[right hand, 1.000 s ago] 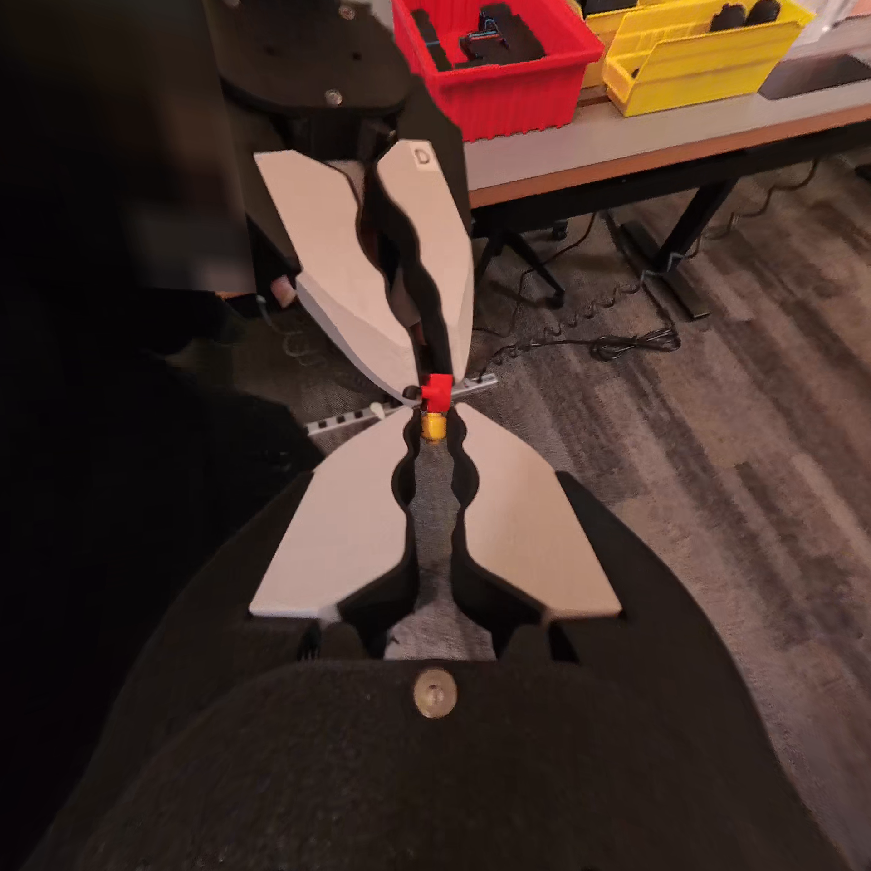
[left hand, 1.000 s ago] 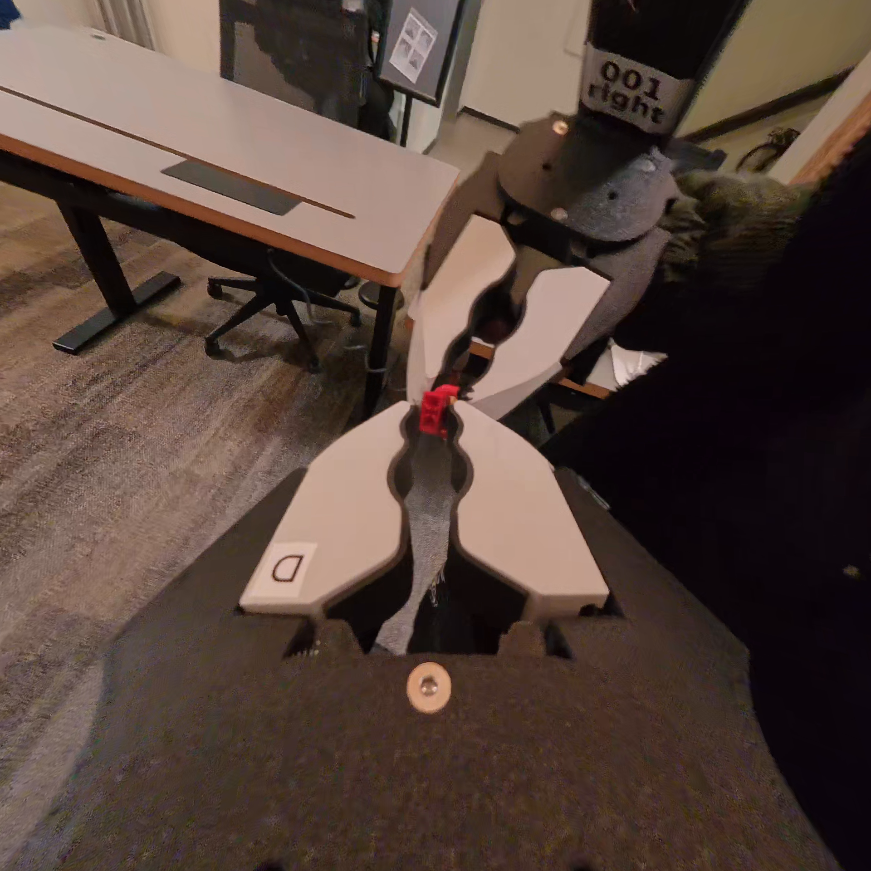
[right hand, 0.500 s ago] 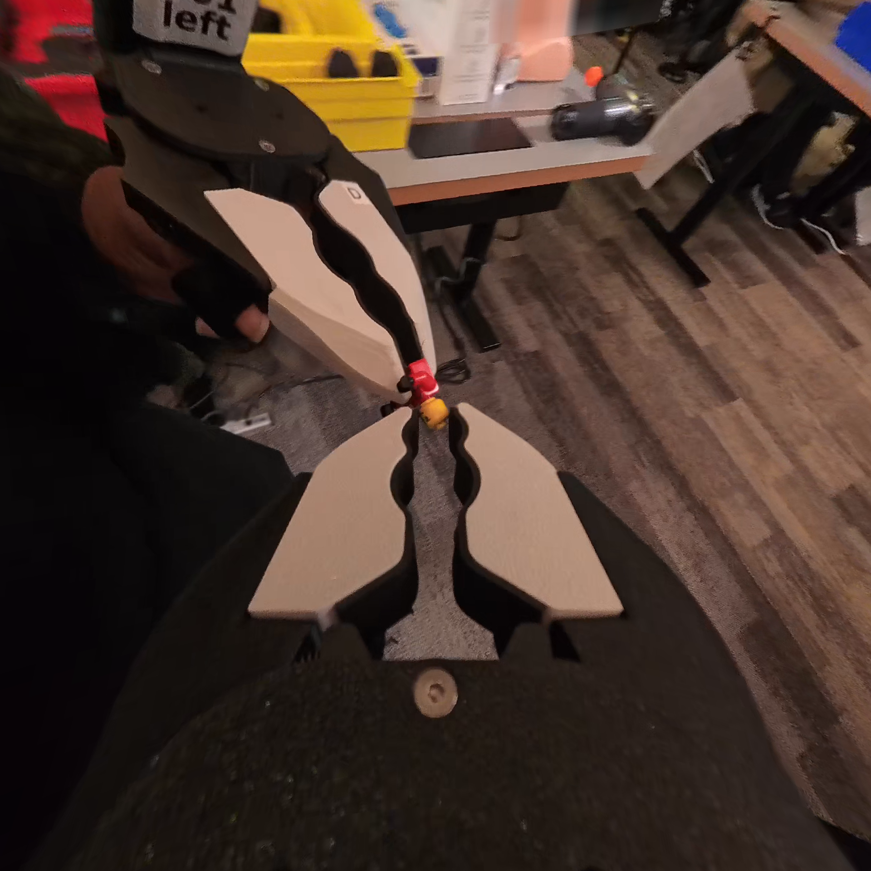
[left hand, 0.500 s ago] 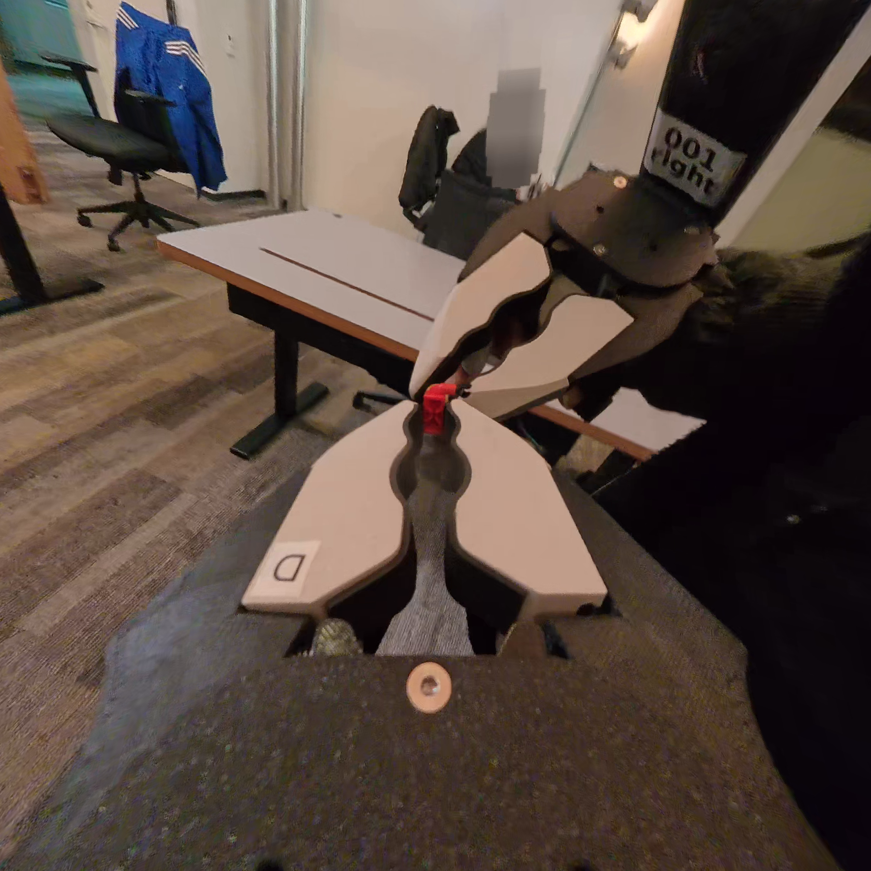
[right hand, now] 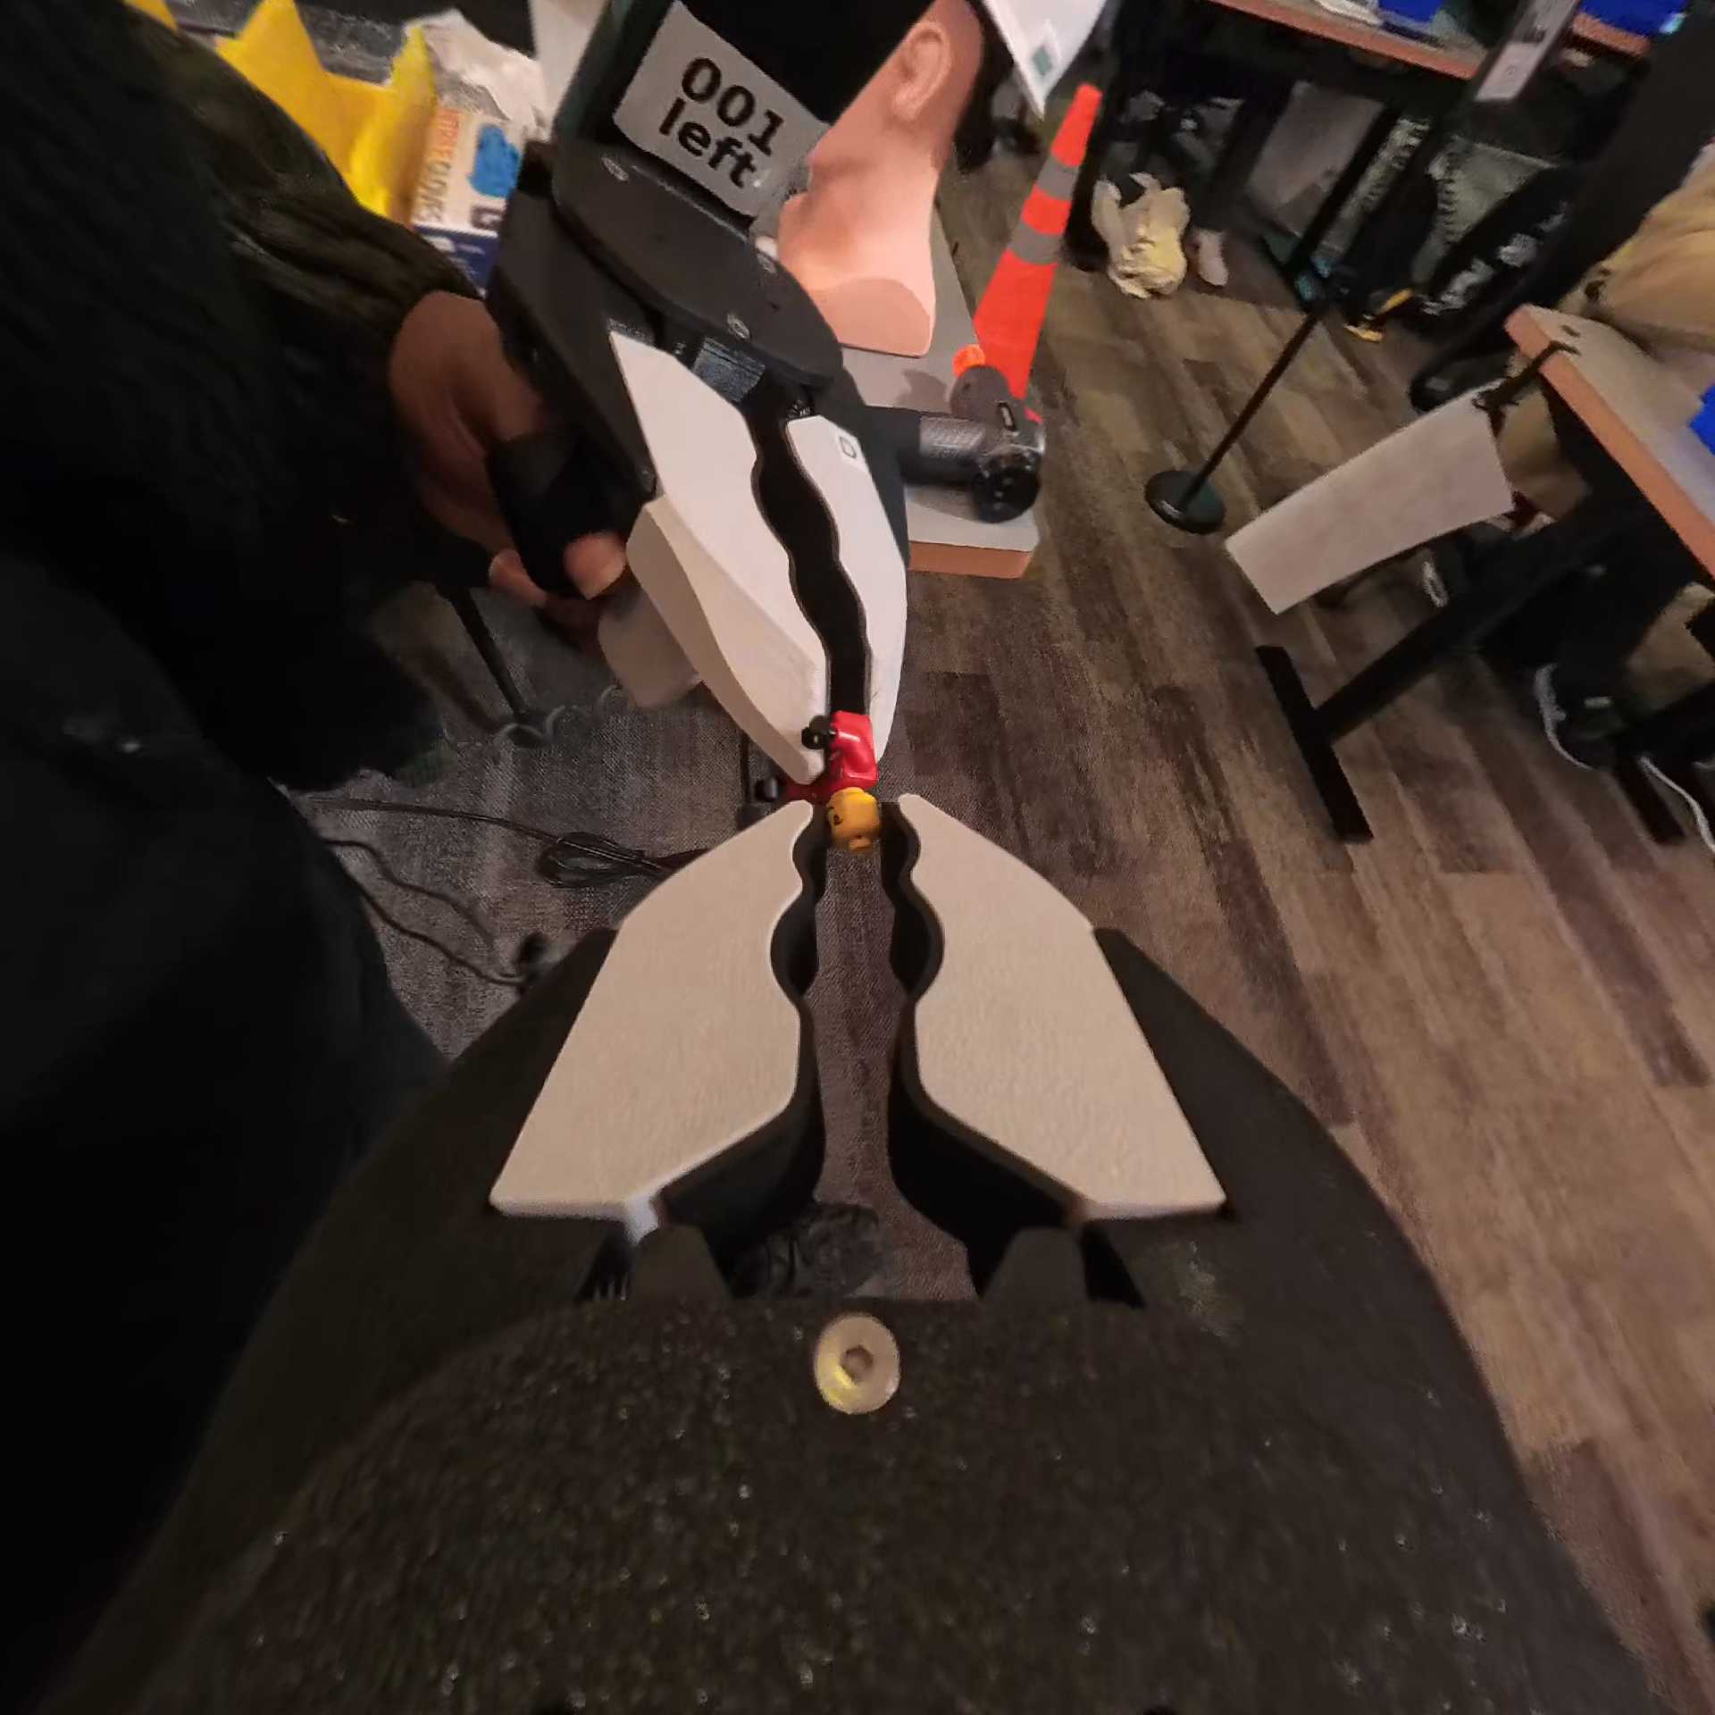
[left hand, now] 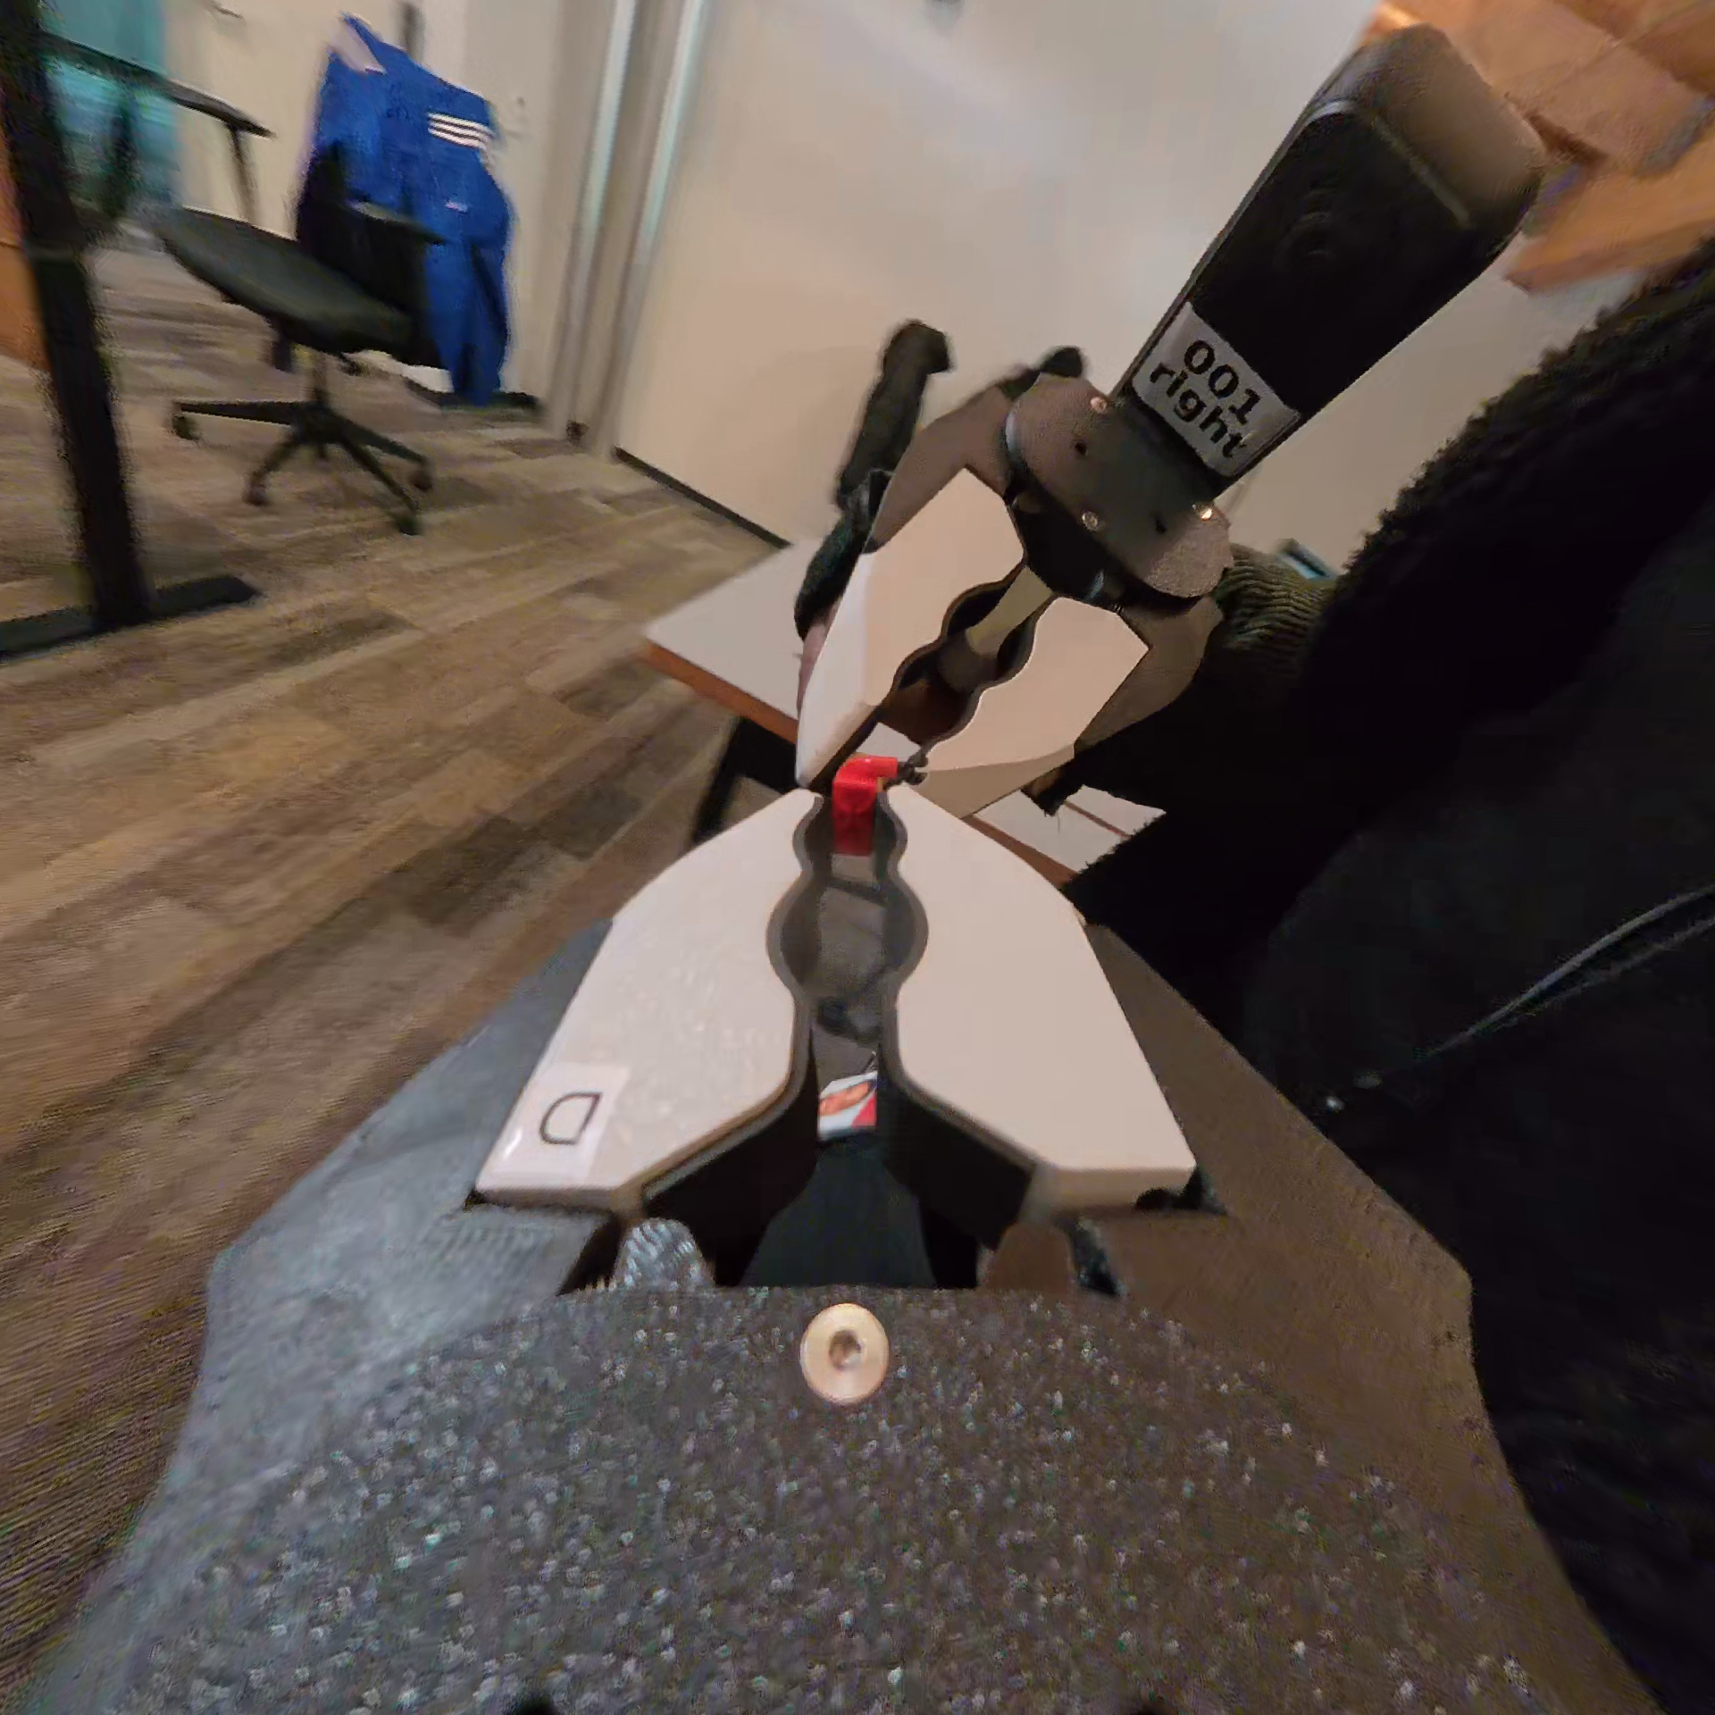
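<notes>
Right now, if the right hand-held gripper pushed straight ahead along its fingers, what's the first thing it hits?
The small yellow toy figure head sits between the right hand-held gripper fingertips. Just beyond come the figure's red torso and the white fingers of the left hand-held gripper clamping it. Depth is unclear, but it looks like near contact.

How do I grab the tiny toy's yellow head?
Probably pinch the yellow head across its round sides, coming straight on from the end away from the red body. The left gripper clamps that body, so only the head pokes out free, toward the right gripper.
</notes>
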A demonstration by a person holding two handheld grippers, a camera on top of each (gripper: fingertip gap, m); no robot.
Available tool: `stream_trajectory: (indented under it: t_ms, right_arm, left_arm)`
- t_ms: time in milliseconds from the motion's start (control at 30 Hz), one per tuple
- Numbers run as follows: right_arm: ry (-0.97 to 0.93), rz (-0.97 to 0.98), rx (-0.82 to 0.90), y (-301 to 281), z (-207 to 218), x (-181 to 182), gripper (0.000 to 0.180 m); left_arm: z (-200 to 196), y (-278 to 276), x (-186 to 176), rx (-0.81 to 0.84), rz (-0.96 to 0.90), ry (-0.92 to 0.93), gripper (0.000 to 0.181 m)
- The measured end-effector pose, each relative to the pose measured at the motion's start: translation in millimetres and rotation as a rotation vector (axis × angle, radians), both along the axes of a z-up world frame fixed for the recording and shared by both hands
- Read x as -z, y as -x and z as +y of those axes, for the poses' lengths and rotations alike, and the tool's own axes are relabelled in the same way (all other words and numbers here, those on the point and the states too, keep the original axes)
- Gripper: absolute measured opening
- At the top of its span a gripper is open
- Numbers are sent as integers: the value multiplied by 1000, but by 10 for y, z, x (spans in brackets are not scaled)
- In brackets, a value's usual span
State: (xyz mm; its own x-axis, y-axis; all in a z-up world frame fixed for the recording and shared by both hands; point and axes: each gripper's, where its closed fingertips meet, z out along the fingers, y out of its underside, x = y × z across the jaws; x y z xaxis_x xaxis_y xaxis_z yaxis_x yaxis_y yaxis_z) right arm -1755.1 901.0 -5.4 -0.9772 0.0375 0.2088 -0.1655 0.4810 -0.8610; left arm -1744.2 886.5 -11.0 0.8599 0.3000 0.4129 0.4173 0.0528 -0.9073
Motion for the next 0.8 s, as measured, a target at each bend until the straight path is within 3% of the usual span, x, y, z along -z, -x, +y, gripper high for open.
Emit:
stream_trajectory:
  t_ms: [100,267,467,633,800]
  right_arm:
    - [-1,-50,-95,1083,-419,49,10]
    - [-26,-54,-325,2620,-1592,-193,10]
    - [-31,-18,-573,3957,-3325,-177,10]
    - [-69,16,-678,4963,-4957,1,11]
    - [-51,50,-794,5657,-6567,-379,11]
  left_arm:
    - [-465,1225,64,-160,-2,33,9]
    - [-1589,2804,-196,-545,49,111,11]
    - [-3289,4107,-229,-892,107,158,11]
    - [-4896,5085,-38,-1048,139,117,11]
    - [-6494,5739,-380,-1233,145,131,10]
